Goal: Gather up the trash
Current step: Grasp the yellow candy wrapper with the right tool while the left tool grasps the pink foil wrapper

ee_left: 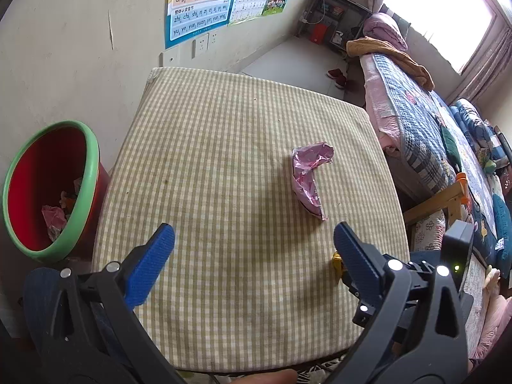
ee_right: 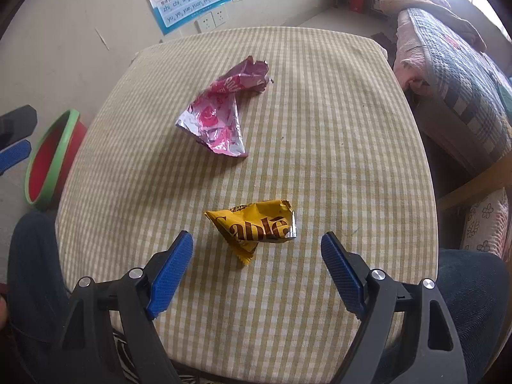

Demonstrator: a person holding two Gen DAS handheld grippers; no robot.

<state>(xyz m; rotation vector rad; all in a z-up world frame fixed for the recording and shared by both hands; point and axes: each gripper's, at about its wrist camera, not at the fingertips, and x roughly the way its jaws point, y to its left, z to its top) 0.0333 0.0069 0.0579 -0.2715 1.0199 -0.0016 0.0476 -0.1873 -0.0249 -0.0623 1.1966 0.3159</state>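
Wrappers are slippery foil: my right claw (ee_right: 257,249) hangs spread just short of the yellow wrapper (ee_right: 256,228) on the desk (ee_right: 352,160), and may skid it away. My left claw (ee_left: 254,243) is spread too, near that wrapper; the pink wrapper (ee_right: 220,112) lies beyond it.

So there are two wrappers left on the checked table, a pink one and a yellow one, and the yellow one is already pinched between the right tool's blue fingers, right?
Not quite. The pink wrapper and yellow wrapper do lie on the checked table, but the right gripper is open, its fingers wide of the yellow wrapper, not pinching it. The right wrist view shows this.
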